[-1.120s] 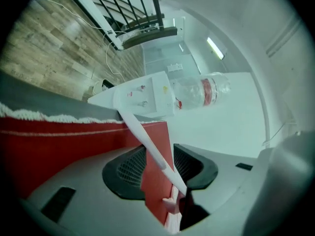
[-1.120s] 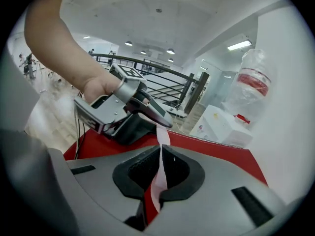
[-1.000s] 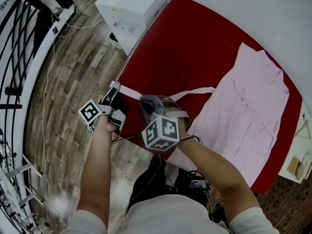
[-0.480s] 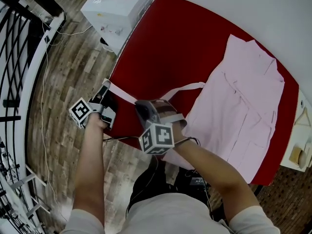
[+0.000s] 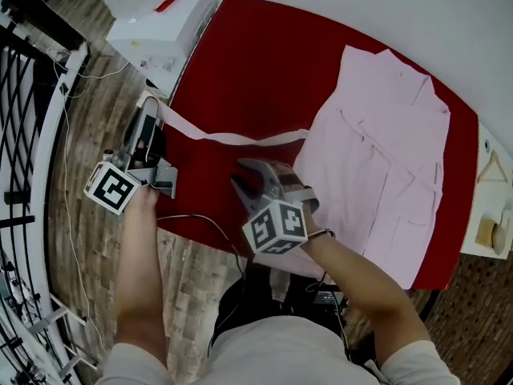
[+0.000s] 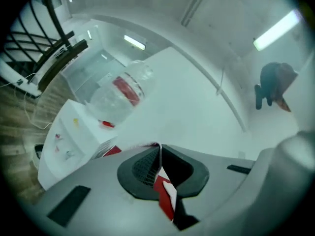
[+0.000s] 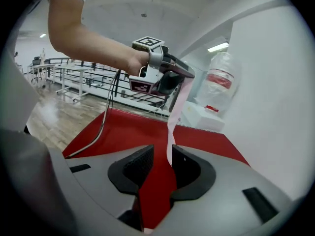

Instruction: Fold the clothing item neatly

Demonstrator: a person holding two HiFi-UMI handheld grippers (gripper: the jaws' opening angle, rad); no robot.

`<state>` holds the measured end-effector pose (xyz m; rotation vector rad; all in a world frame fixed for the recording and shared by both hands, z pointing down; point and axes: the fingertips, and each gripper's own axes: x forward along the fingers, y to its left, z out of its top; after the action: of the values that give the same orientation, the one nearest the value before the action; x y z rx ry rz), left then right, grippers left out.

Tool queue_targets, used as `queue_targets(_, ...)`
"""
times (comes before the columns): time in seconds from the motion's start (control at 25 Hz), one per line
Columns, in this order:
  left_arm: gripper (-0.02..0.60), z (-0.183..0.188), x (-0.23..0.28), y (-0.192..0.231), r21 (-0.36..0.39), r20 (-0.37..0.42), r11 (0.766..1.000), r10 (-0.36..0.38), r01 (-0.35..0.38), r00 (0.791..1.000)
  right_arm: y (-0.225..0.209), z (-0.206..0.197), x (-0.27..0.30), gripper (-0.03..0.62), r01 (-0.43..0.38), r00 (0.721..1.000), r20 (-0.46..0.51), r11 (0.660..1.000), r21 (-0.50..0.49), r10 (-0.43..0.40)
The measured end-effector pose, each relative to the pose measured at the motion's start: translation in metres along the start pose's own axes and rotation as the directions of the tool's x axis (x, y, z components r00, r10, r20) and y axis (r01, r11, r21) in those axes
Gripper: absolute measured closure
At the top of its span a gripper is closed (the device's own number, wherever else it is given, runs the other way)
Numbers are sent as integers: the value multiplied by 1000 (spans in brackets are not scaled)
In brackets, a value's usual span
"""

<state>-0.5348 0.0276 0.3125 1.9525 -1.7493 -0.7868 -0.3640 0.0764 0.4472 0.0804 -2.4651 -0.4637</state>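
Note:
A pale pink robe [image 5: 377,143] lies spread on the red table [image 5: 248,62]. Its long pink belt [image 5: 232,139] runs from the robe's waist leftward to my left gripper [image 5: 147,119], raised off the table's left edge. That gripper [image 6: 158,154] is shut on the belt's end, a thin strip between the pads. My right gripper [image 5: 252,173] hovers over the table's near side, just below the belt. Its jaws have just been opening. In the right gripper view the belt [image 7: 174,117] hangs loosely through the gap of the right gripper [image 7: 162,156], and the left gripper [image 7: 170,82] holds it above.
A white cabinet [image 5: 160,22] with a clear bag on top stands off the table's far left corner. A black and white railing [image 5: 32,95] lines the left over the wooden floor [image 5: 104,79]. A side table [image 5: 493,215] with a hanger sits at the right.
My left gripper has closed on the belt end and lifted it up and to the left, drawing the belt out. My right gripper's jaws have parted and it has shifted toward the robe.

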Motion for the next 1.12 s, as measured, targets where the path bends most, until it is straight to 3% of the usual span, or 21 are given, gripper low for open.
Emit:
queue_targets(0.24,570,-14,58,-62,115,-84,990,-77,87,993,-59,-47,-54,499,127,991,-57,986,106,-122)
queue_targets(0.44,569,-45,102,-125,279,-196,939,-151,203,969,-102,-86,-104,499,225,974,-86,947,230,-210)
queue_targets(0.8,570,-152,178,-237,300,-390,855,-294,423,872,-152,-193,-213,499,426,904,-223,821,381,-365)
queue_targets(1.12,569,-280,226,-331,303,-521,776,-350,553,778,-155,-285,-298,499,535,843,-344,715,450,-414)
